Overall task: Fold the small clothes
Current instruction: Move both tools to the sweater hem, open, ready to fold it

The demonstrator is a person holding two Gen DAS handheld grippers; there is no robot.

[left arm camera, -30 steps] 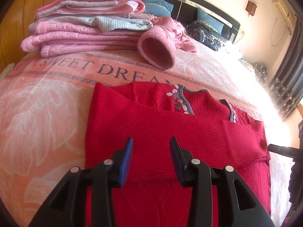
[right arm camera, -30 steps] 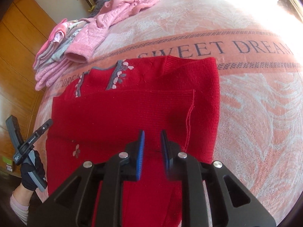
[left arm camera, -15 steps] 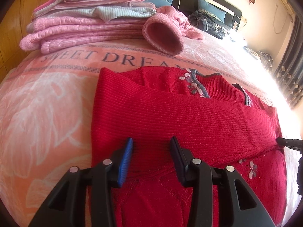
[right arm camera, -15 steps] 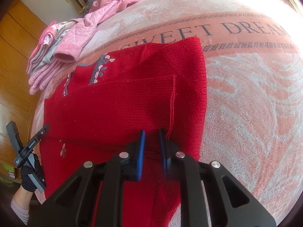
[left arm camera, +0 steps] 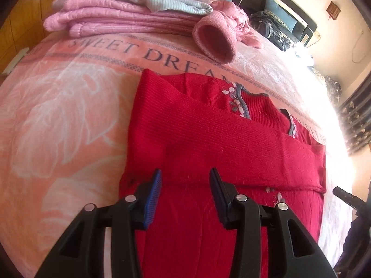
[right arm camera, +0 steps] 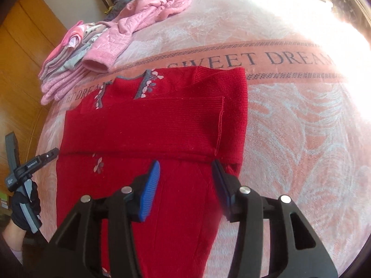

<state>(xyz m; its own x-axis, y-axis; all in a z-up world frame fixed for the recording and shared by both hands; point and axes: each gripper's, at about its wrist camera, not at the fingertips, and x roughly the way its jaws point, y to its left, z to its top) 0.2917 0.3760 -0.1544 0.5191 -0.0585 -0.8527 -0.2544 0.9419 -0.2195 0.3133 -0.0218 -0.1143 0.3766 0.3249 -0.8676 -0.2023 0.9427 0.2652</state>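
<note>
1. On the far left of the bed lay the stack of folded pink clothes (left arm camera: 129, 16), well apart from our work, with a loose pink sleeve (left arm camera: 214, 42) just beside it.
2. Our left gripper (left arm camera: 185, 185) hovered over the left part of the red sweater (left arm camera: 220, 143), its fingers apart and holding nothing.
3. The sweater lay flat on the peach blanket (left arm camera: 58, 115), collar towards the lettering, with a sleeve (right arm camera: 143, 125) folded straight across the chest.
4. Our right gripper (right arm camera: 186, 176) hung over the right part of the garment near the sleeve cuff, its fingers likewise spread and empty.
5. We judged the step in hand to be taking the lower body and bringing it up over the sleeve. To do it well, both grippers ought to pinch the fabric level with one another, lift together, and lay the hem square to the shoulders, so the crossed sleeve is not dragged askew.
</note>
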